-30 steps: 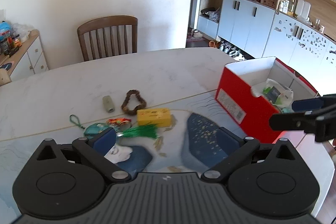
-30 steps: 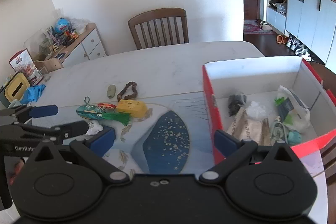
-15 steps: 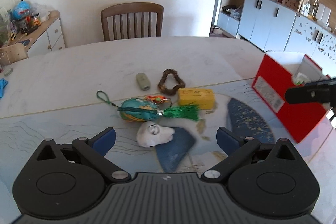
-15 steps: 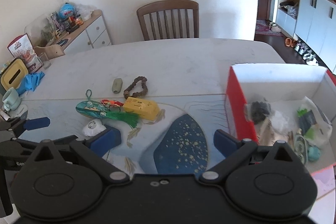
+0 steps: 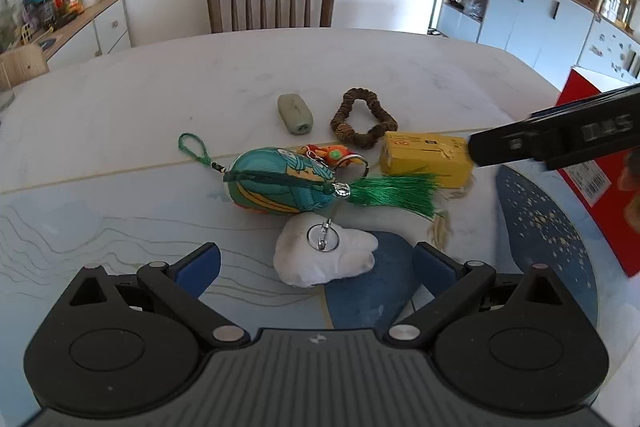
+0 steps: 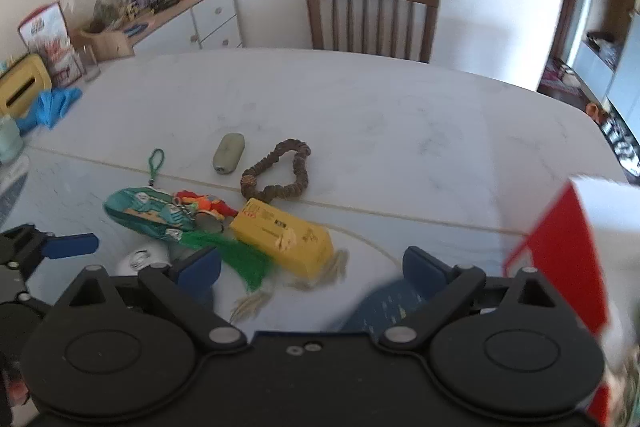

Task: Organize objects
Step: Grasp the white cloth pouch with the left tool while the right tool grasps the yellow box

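while my left gripper [image 5: 316,263] is hanging wide open over the white pouch [image 5: 324,257], my right gripper [image 6: 310,267] is closing, empty, above the yellow box [image 6: 284,235]; red box [image 6: 560,259] is sitting, blurred, probably rightward.

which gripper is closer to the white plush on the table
Left. The left gripper hangs right over the white plush, which sits between its open fingers. The right gripper is off to the side, over the yellow box, its jaws closing slightly.
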### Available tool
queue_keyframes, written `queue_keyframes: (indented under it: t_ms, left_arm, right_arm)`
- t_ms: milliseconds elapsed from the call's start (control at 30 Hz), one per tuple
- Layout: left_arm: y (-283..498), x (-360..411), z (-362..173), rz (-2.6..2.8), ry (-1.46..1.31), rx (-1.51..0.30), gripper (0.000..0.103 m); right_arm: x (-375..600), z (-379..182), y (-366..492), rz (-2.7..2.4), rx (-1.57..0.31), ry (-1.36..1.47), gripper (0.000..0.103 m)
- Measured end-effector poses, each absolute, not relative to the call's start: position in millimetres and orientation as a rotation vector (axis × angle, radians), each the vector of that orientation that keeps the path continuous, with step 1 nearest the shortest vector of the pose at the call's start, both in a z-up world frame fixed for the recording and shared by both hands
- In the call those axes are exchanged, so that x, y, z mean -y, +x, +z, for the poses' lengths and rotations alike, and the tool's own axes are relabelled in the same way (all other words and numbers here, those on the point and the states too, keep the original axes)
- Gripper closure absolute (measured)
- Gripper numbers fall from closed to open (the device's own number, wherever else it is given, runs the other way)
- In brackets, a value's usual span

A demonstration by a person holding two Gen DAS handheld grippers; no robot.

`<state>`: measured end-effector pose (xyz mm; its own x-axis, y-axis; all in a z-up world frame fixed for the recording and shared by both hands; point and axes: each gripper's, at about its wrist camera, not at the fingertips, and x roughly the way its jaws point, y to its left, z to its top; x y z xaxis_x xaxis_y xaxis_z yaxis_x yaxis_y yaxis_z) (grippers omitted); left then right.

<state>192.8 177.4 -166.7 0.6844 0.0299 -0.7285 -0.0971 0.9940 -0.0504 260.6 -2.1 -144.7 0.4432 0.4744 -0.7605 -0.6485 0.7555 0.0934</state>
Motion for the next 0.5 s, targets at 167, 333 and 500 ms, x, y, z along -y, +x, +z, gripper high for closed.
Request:
queue_keyframes:
  t_ms: [167,333,500]
  left_arm:
    - [199.3,-174.1,-171.9,0.069,-0.068,-0.806,0.002]
    - [203.8,-169.5,-176.2,0.07,-0.061,-0.813,0.013]
    - [206.0,-171.3,-179.7,0.097,-0.059,-0.818,0.032]
  right_arm:
    - [-15.2,-162.7,281.0,0.728,-0.874,-0.288,0.017]
    - [-21.9,-169.5,289.5,0.797,-0.883,-0.294,0.027]
    - [-31.5,-173.0,290.2,0.876,-0.886,-0.335,0.047]
